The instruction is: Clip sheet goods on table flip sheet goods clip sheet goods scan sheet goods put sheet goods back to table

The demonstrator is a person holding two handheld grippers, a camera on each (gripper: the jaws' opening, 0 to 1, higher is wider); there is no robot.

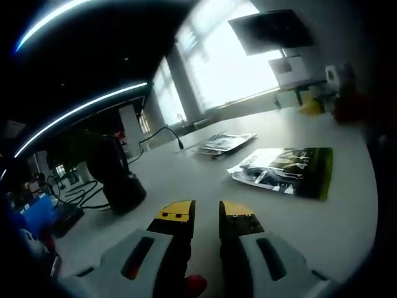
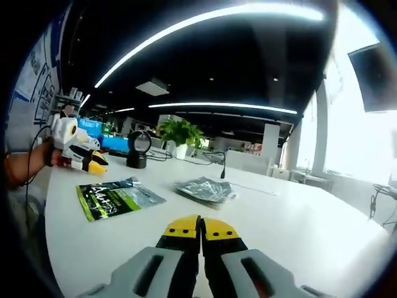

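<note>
A green and black sheet packet (image 1: 286, 169) lies flat on the white table (image 1: 335, 217), ahead and to the right of my left gripper (image 1: 206, 214). That gripper's yellow-tipped jaws stand a little open with nothing between them. A stack of grey printed packets (image 1: 224, 143) lies farther back. In the right gripper view the green packet (image 2: 115, 197) is to the left and the stack (image 2: 205, 188) just ahead. My right gripper (image 2: 200, 231) hovers above the table, shut and holding nothing. A hand holds the left gripper (image 2: 93, 162) at the far left, behind the green packet.
A black round device on a stand (image 1: 118, 177) stands at the table's left with cables (image 1: 158, 136) running past it; it shows again as a black stand (image 2: 138, 149). A potted plant (image 2: 180, 133) stands behind. A monitor (image 1: 270, 31) hangs by bright windows.
</note>
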